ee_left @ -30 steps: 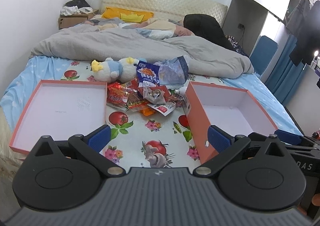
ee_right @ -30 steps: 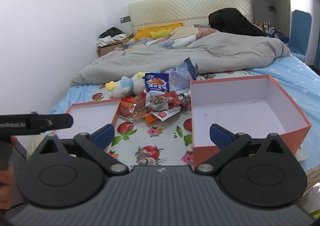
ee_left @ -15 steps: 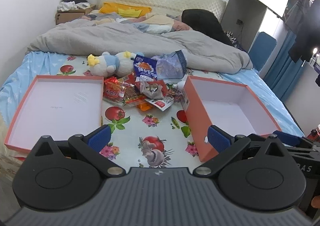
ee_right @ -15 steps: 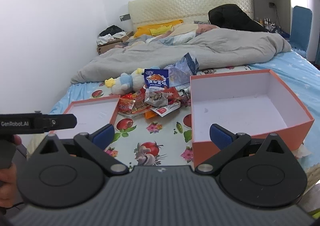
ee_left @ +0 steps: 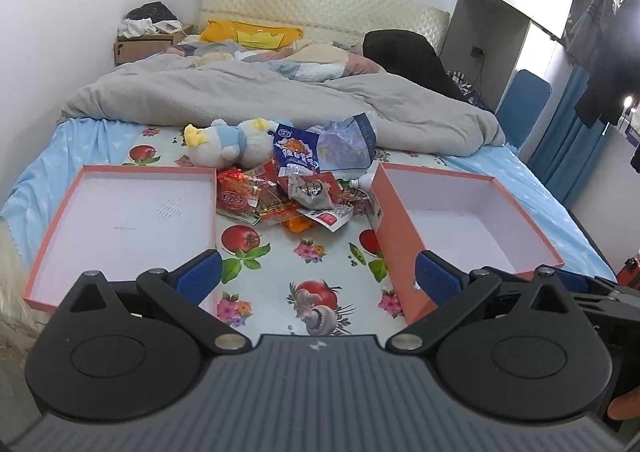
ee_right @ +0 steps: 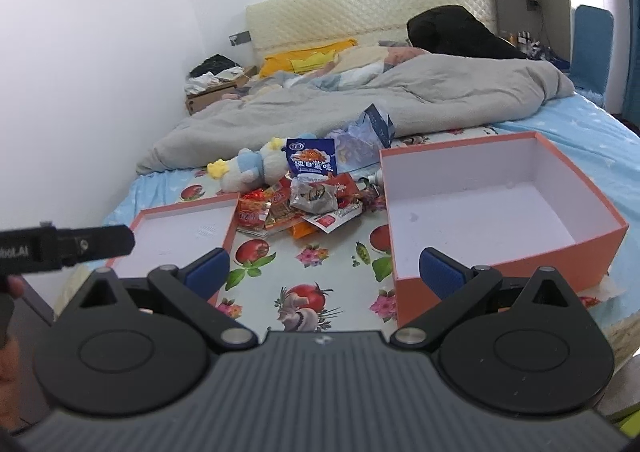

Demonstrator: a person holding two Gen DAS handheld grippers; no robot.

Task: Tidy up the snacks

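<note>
A pile of snack packets [ee_left: 296,192] lies on the flowered sheet between a shallow orange lid [ee_left: 120,220] on the left and a deeper orange box [ee_left: 472,228] on the right, both empty. A blue packet [ee_left: 298,152] stands at the back of the pile. The pile [ee_right: 308,200], lid [ee_right: 180,228] and box [ee_right: 492,212] also show in the right wrist view. My left gripper [ee_left: 318,276] is open and empty, short of the pile. My right gripper [ee_right: 324,272] is open and empty, also short of it.
A plush toy [ee_left: 228,144] lies behind the pile. A grey duvet [ee_left: 280,104] covers the far half of the bed. A crumpled clear bag [ee_left: 348,148] sits behind the snacks. The left gripper's body [ee_right: 64,246] shows at the left of the right wrist view.
Both grippers have moved slightly forward and higher over the bed's foot. Both stay open. Nothing on the bed has moved.
</note>
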